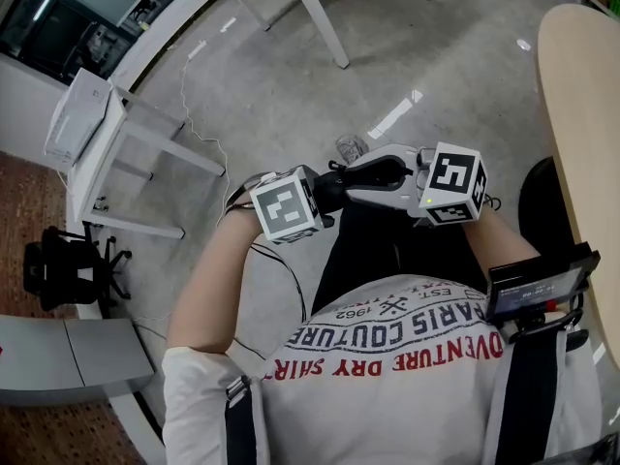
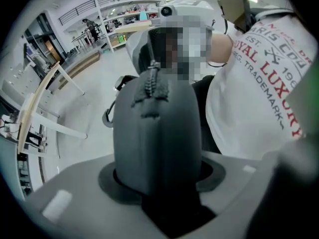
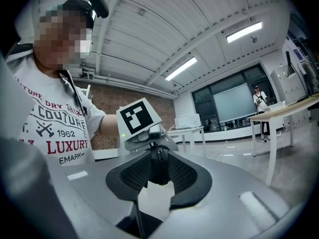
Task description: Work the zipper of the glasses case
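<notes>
With the dark grey, rounded fabric glasses case [image 2: 157, 133] being pinched between the jaws of the left gripper [image 2: 157, 185] and its small zipper pull [image 3: 160, 155] being straddled, ungripped, by the spread jaws of the right gripper [image 3: 158, 172], a grab of shell instead of pull is probably being risked by any off-centre closing.

Ahead: bare floor [image 1: 291, 76], open to me.
My right: wooden table [image 1: 581, 105] stands near.
My left: white table [image 1: 97, 148], well apart.
Close behind: my own chest [image 1: 387, 356].

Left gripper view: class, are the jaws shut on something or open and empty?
Shut on the glasses case: it fills the gap between the jaws of the left gripper, which press its sides; its zipper faces the camera.
</notes>
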Action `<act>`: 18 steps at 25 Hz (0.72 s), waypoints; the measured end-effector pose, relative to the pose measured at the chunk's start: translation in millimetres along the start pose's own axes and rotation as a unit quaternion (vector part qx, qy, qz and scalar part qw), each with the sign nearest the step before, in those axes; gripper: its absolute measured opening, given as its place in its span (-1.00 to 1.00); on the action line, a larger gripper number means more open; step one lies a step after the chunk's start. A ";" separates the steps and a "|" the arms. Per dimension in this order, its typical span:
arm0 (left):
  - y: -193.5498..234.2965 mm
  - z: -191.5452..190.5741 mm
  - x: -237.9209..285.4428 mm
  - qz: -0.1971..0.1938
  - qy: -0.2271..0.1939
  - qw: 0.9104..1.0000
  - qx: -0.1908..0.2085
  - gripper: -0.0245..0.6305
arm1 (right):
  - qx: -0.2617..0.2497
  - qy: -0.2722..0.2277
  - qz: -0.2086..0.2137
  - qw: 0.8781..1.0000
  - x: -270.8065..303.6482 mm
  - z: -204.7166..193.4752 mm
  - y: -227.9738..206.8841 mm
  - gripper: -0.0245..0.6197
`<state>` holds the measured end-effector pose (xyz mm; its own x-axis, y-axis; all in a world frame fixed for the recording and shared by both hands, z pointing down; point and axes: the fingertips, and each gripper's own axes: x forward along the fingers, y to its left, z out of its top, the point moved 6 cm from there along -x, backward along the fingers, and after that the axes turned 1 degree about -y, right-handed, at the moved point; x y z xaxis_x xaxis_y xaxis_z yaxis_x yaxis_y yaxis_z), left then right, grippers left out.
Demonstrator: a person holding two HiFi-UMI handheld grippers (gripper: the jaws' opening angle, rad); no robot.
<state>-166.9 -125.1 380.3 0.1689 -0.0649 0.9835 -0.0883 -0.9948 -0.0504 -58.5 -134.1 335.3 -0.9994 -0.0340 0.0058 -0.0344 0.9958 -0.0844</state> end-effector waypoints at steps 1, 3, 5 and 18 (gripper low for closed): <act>-0.4 -0.5 -0.3 -0.001 -0.001 1.000 -0.002 -0.17 | -0.001 0.000 0.001 1.000 0.0 0.5 0.2 -0.61; -1.5 -2.2 -0.4 -0.005 -0.002 1.000 -0.008 -0.17 | -0.002 -0.001 0.003 1.000 0.1 1.4 0.5 -0.64; -2.2 -3.3 -0.7 -0.006 -0.003 1.000 -0.008 -0.17 | -0.003 0.001 0.002 1.000 0.2 2.8 0.5 -0.66; -6.3 -2.3 -0.2 -0.005 -0.031 0.999 0.025 -0.18 | -0.024 0.014 0.031 0.999 -0.6 7.0 5.2 -0.85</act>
<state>-168.6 -118.7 380.8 0.2308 -0.0583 0.9713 -0.0377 -0.9980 -0.0509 -58.1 -129.5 327.9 -0.9991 0.0302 0.0303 0.0290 0.9989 -0.0381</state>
